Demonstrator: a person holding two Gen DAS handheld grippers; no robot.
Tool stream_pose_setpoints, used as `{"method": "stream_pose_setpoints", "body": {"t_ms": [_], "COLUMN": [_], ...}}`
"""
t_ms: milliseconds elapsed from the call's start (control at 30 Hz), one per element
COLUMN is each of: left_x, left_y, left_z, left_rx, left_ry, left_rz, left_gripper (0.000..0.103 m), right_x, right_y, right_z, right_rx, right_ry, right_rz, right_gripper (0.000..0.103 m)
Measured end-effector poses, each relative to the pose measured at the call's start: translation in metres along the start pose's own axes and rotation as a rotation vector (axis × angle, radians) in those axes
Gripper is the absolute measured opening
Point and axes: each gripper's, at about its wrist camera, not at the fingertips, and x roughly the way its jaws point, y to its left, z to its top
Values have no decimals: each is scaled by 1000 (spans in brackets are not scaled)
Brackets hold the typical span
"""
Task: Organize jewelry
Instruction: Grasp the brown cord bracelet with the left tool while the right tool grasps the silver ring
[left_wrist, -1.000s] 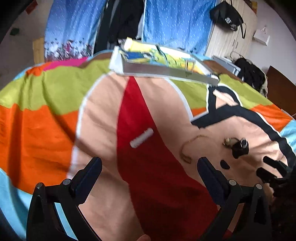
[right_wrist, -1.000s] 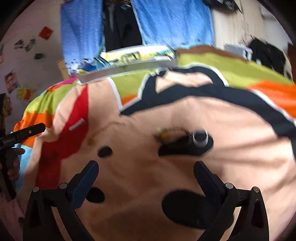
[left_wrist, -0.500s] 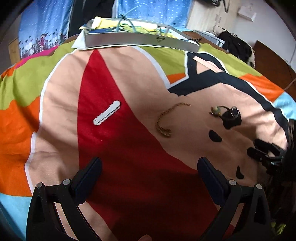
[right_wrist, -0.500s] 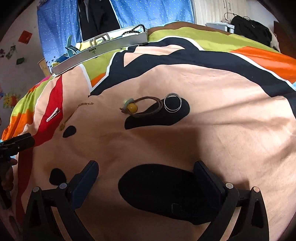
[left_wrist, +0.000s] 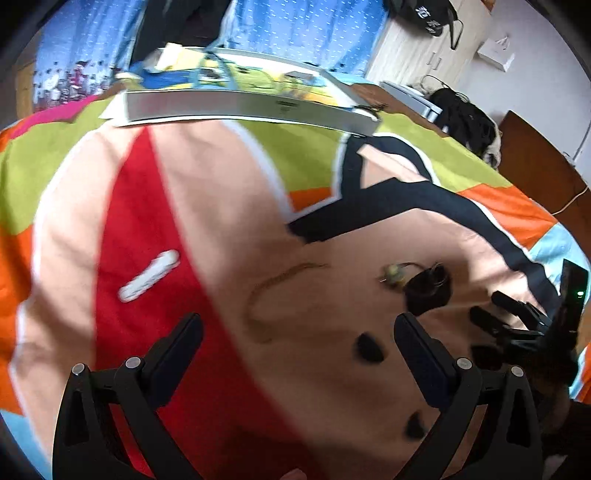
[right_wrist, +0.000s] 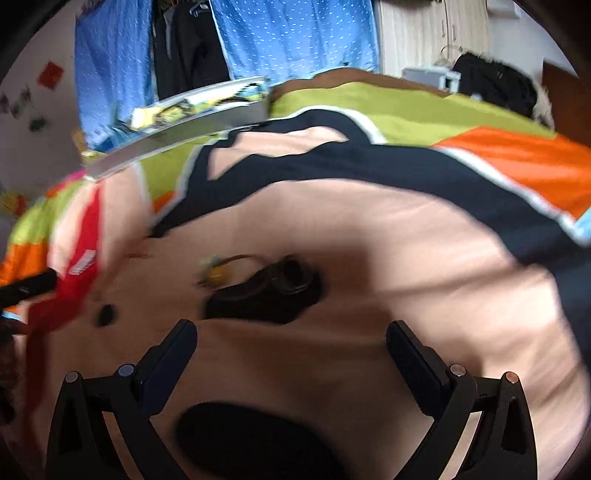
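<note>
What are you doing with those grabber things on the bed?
A person holds a two-finger gripper in each hand over a colourful bedspread, sorting jewelry. Both the left gripper and the right gripper are open and hold nothing. Lying loose on the cover are a white hair clip, a thin gold chain and a brown cord with a yellow bead. A long tray sits at the far edge. The pictures are blurry.

Two wrist views, low over bedspread (left_wrist: 229, 206)
</note>
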Motion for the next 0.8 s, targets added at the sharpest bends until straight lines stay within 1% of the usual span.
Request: {"method": "stream_pose_setpoints", "body": {"t_ms": [33, 100, 167, 267, 300, 333, 367, 400, 433, 533, 567, 600, 633, 700, 767, 800], "left_x": [8, 21, 36, 59, 66, 74, 81, 86, 94, 111, 114, 119, 123, 131, 135, 136], "left_y": [-8, -22, -35, -52, -57, -62, -66, -68, -72, -75, -76, -76, -76, -76, -78, -79], "left_z": [5, 11, 16, 22, 23, 24, 26, 26, 28, 30, 30, 30, 30, 32, 33, 33], "left_rx": [7, 21, 38, 69, 81, 95, 109, 120, 140, 169, 171, 172, 173, 170, 172, 176], "left_ry": [15, 32, 52, 86, 99, 114, 127, 138, 158, 194, 198, 205, 211, 231, 235, 237], "left_rz": [-23, -57, -82, -111, -115, -115, -115, -113, -102, -85, -85, -84, -84, -91, -89, -87], "left_gripper": [101, 101, 101, 100, 100, 96, 92, 84, 74, 59, 56, 51, 43, 32, 29, 27], "right_x": [2, 5, 7, 13, 16, 18, 21, 23, 23, 25, 25, 26, 27, 29, 33, 37], "right_y": [-5, -15, -26, -43, -46, -48, -50, -51, -51, -49, -48, -46, -45, -40, -35, -32], "right_z": [4, 8, 11, 13, 13, 12, 12, 12, 11, 12, 12, 13, 14, 16, 17, 18], "right_rx": [-25, -50, -50, -15, -6, -4, -4, -4, -4, -21, -27, -36, -46, -72, -92, -104], "right_ry": [4, 3, 9, 17, 23, 27, 31, 30, 29, 23, 22, 26, 28, 36, 57, 71], "right_rz": [-37, -51, -26, 16, 24, 22, 20, 20, 19, 60, 74, 92, 106, 139, 158, 171], "right_gripper": [103, 103, 103, 103, 101, 98, 90, 82, 79, 69, 63, 55, 51, 37, 32, 28]}}
